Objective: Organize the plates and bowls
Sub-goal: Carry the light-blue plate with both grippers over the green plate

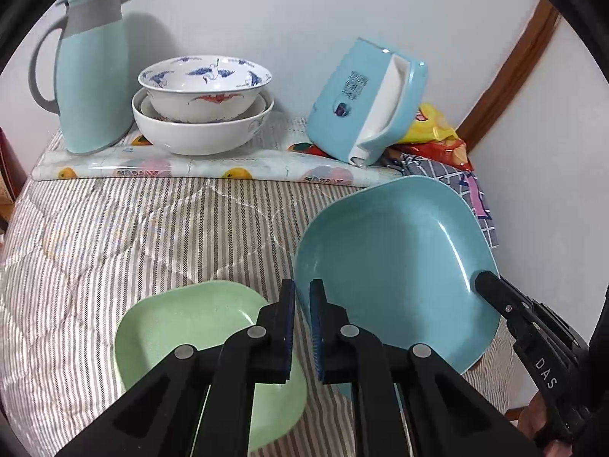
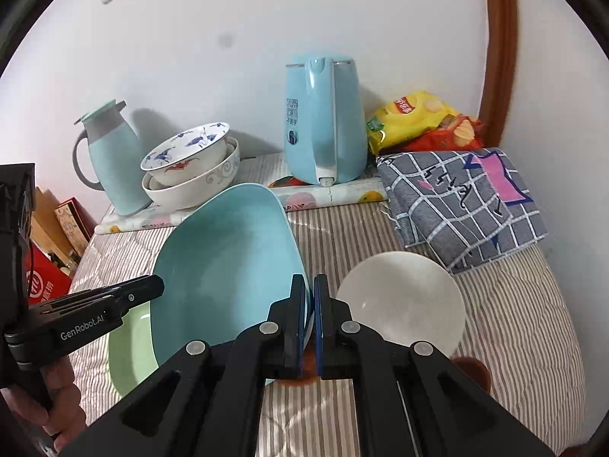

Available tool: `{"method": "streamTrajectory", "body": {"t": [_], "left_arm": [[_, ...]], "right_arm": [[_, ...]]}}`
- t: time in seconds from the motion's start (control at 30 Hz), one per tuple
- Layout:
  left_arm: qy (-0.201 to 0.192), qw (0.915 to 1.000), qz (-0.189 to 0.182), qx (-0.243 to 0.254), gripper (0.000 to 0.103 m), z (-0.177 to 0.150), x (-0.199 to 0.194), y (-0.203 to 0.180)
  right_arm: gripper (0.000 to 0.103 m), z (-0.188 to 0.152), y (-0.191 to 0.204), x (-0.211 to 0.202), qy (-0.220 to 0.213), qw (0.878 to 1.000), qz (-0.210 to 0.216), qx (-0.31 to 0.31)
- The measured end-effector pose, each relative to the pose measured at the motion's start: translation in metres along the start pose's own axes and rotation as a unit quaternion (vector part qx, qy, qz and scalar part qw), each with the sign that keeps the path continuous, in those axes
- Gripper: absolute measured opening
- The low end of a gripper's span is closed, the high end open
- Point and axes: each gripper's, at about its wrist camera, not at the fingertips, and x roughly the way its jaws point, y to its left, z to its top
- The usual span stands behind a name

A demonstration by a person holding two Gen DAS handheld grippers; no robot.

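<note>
A blue square plate [image 1: 396,266] is held tilted above the striped bedcover; in the right wrist view [image 2: 224,266] my right gripper [image 2: 310,289] is shut on its right rim. My left gripper [image 1: 302,293] has its jaws nearly closed at the plate's left rim, and I cannot tell whether it grips it. A green square plate [image 1: 190,327] lies flat under the left gripper and also shows in the right wrist view [image 2: 129,346]. A white round bowl [image 2: 403,301] sits right of the right gripper. Stacked patterned bowls [image 1: 203,103] stand at the back.
A pale blue jug [image 1: 93,76] stands left of the stacked bowls. A blue kettle [image 2: 323,122] stands on the fruit-print mat [image 1: 190,167]. Snack bags [image 2: 418,122] and a folded checked cloth [image 2: 460,202] lie at the right. Walls close the back and right.
</note>
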Motion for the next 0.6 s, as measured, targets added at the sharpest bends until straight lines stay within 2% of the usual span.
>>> {"method": "streamTrajectory", "body": {"t": [0.43,0.6], "left_arm": [[-0.013,0.9997,0.005,0.021,0.007,-0.030,-0.043,-0.013],[-0.013,0.9997,-0.007,0.019,0.007,-0.040,-0.054,-0.011]], "right_arm": [[0.005,-0.026,-0.003,-0.051,-0.021,0.999,0.016,0.022],[0.005,-0.035,-0.001,-0.068,-0.030,0.999,0.017,0.022]]}}
